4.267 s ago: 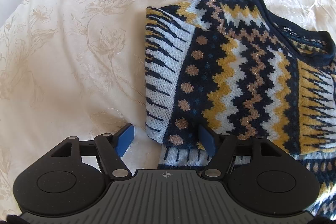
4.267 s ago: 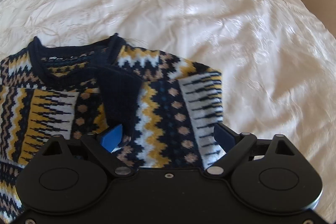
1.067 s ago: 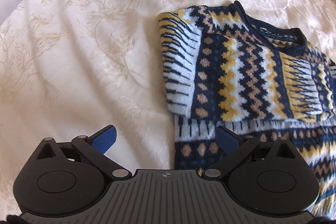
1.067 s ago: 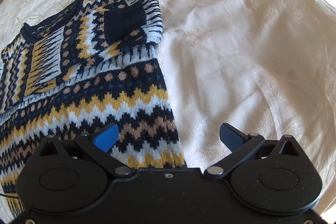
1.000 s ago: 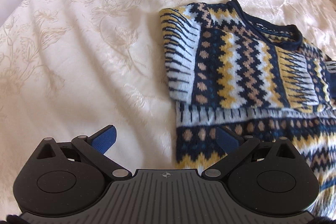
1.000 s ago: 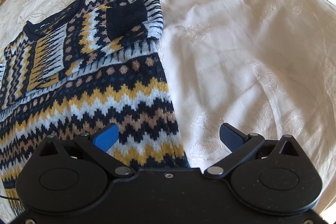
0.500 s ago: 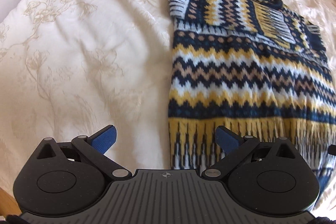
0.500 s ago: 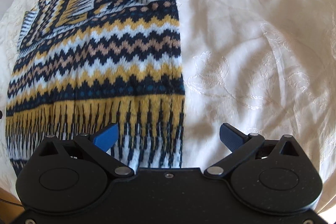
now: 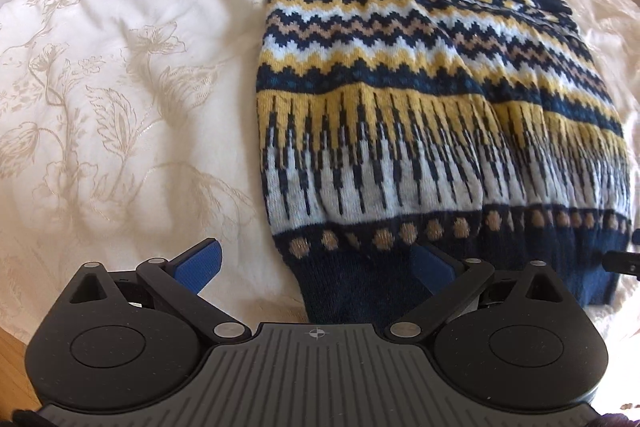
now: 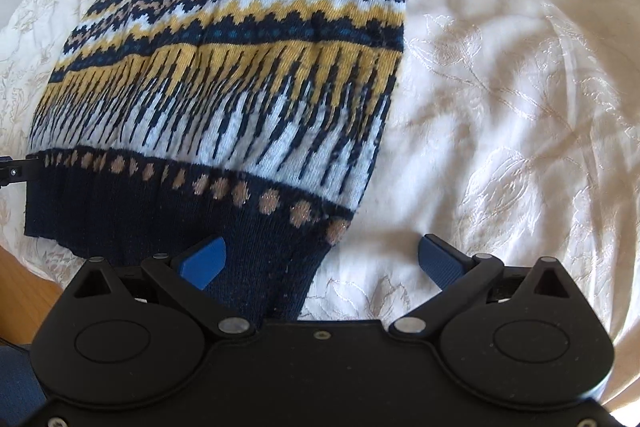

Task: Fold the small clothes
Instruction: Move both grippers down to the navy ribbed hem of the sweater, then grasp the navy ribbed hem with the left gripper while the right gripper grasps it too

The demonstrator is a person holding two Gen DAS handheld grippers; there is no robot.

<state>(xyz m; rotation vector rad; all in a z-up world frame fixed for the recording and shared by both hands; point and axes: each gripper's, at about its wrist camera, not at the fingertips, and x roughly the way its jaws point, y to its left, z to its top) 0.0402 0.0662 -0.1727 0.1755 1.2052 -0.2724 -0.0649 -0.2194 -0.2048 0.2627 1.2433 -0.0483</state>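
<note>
Here we see the patterned sweater (image 9: 420,99) lying flat on the bed (image 9: 120,67), sleeves folded across its chest, while our left gripper (image 9: 316,261) and right gripper (image 10: 322,261), jaws released, straddle its navy hem corners.

A knitted sweater (image 9: 420,99) lies flat on its length, patterned in navy, mustard yellow, pale blue-white and tan: zigzag bands across the middle, a band of long yellow-and-white spikes below, then a row of tan dots above a plain navy ribbed hem (image 10: 120,227). The hem is the nearest part. At the far end both sleeves are folded inward across the chest, below the navy neckline. The fabric ripples slightly near the hem.
</note>
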